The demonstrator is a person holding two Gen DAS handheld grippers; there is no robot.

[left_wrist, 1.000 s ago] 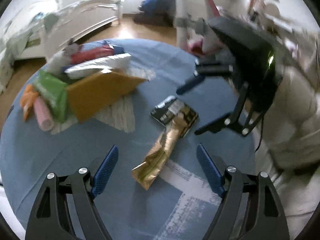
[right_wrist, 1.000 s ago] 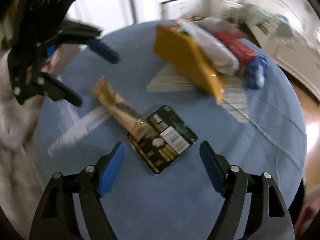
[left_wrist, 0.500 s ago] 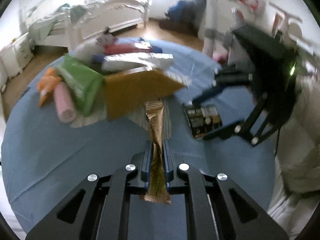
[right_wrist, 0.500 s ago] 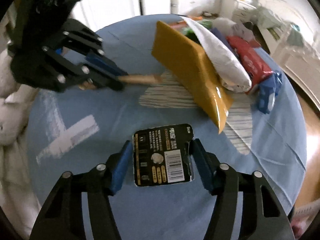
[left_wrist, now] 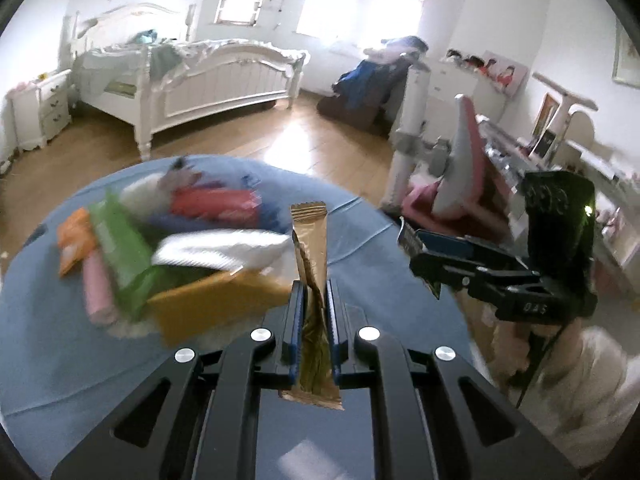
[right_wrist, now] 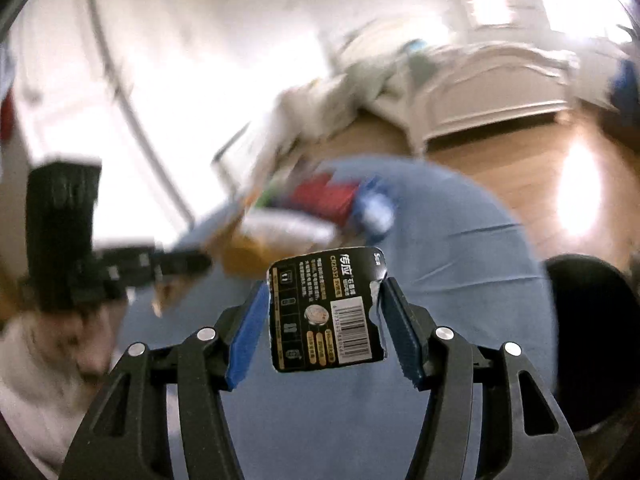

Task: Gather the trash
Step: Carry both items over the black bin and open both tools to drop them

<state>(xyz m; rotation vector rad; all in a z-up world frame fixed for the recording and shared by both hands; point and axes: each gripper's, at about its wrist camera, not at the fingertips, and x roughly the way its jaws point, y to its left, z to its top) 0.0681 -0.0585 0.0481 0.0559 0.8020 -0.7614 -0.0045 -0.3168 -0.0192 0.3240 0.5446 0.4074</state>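
Left wrist view: gold wrapper (left_wrist: 311, 264) pinched upright between my left gripper (left_wrist: 312, 304) fingers, clear of the blue tabletop (left_wrist: 60, 360), upper half standing free above the pads, lower end hanging out behind them. Right wrist view: black battery card (right_wrist: 326, 312) clamped by its side edges between my right gripper (right_wrist: 326, 320) fingers, lifted off the tabletop too

Risks as I judge them:
- wrapper is thin, creased foil; a quick swing could let it slide through the pads or fold over
- card is held by its edges only; it could bow and pop out, or twist flat
- both loads sit near the trash pile (left_wrist: 172, 240) and yellow packet (left_wrist: 208, 304); a low pass could knock them off the edge
- dark bin rim (right_wrist: 592, 340) at right of the right view, just beyond the tabletop; letting go early drops the card on the tabletop or floor

Pose: left gripper tipped downward over the near tabletop; right gripper angled less steeply, beside it on the right, fingers aimed leftward
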